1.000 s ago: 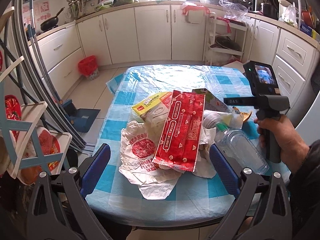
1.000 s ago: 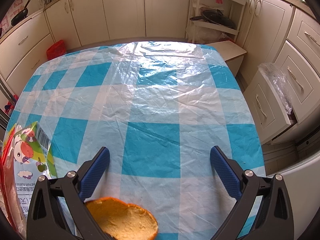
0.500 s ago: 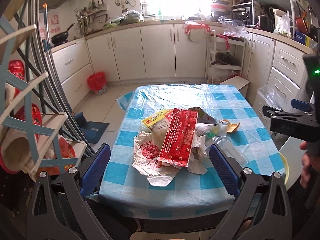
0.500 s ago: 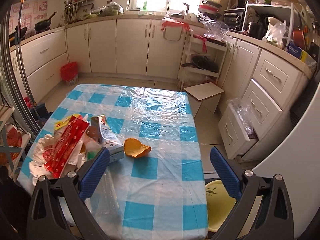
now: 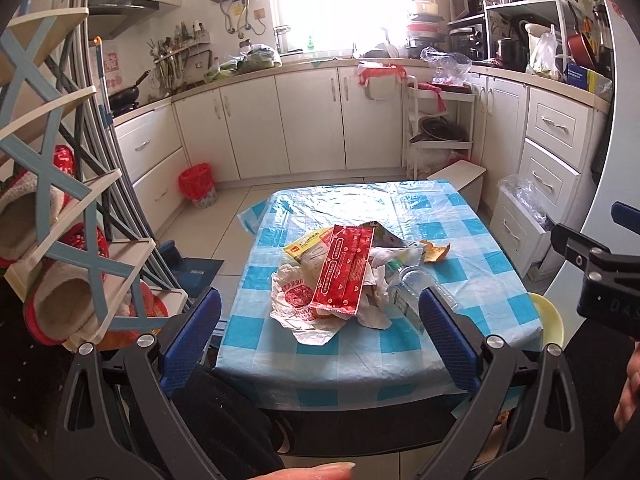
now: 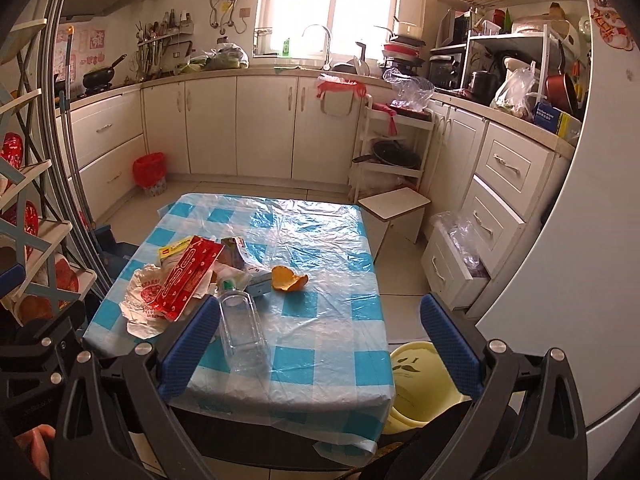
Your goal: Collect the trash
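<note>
Trash (image 5: pixel 340 276) lies beyond both open, empty tongs (image 5: pixel 320 336).

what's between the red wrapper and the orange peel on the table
In the right wrist view, a small carton lies between the red wrapper and the orange peel.

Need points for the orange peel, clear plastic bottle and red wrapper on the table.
orange peel (image 6: pixel 289 279), right wrist view, middle of the curled peel.
clear plastic bottle (image 6: pixel 241 328), right wrist view, on its clear body.
red wrapper (image 5: pixel 346 270), left wrist view, middle of the flat printed face.
</note>
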`<state>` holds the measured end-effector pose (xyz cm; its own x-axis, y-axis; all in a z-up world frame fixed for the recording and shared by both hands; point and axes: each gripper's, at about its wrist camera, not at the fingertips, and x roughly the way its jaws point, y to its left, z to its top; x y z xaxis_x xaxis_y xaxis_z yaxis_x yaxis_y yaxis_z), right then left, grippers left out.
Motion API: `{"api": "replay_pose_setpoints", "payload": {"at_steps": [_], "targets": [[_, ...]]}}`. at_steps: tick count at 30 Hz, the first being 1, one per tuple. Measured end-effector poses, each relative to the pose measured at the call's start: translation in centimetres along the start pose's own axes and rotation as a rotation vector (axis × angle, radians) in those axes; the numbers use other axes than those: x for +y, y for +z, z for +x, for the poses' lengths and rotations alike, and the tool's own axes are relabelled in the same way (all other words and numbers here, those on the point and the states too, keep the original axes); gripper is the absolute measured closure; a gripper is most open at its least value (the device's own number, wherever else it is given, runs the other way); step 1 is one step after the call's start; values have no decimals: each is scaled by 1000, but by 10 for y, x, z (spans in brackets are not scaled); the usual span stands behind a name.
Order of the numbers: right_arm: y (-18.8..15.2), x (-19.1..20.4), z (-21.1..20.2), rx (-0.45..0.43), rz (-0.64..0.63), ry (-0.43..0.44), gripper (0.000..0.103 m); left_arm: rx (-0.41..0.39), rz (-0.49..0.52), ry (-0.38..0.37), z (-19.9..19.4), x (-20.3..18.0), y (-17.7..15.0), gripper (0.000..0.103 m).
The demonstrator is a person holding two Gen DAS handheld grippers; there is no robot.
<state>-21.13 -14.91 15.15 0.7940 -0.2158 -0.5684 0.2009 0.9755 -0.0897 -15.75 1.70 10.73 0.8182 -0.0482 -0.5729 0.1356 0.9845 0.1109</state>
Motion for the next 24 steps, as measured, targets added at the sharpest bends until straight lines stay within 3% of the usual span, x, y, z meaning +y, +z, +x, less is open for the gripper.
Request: {"api": "replay_pose_setpoints", "payload": {"at_steps": [24], "targets": [[-4,-30,-41,-50,65,8,7,-43,53,-12,-28,-24,12,8]]}}
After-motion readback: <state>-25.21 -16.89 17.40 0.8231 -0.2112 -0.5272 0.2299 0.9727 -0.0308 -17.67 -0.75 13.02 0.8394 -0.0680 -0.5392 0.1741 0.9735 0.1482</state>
